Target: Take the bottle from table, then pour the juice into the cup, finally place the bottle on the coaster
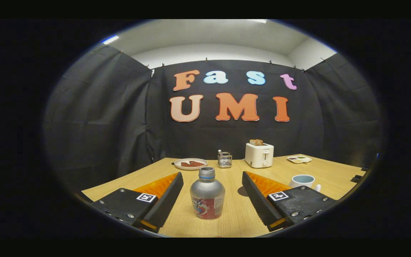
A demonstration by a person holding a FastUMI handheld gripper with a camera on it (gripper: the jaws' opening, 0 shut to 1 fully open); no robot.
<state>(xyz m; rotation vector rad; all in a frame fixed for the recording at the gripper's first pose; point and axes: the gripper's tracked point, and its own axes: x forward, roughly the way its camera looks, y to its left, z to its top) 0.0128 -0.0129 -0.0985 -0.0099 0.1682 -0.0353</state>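
Observation:
A small silver bottle [207, 193] with a red label and a grey screw neck stands upright on the wooden table [234, 217]. It sits between my two fingers, with a gap on each side. My gripper [212, 178] is open and neither finger touches the bottle. A pale blue cup [302, 180] with a white handle stands to the right, just beyond the right finger [259, 196], which hides its lower part. The left finger [162, 203] is level with the bottle's body.
Along the table's far side stand a white toaster [259, 154] with toast in it, a small metal rack [224, 159], a white plate [190, 164] with dark food, and a small dish [299, 159] at the far right. Black cloth walls close the booth.

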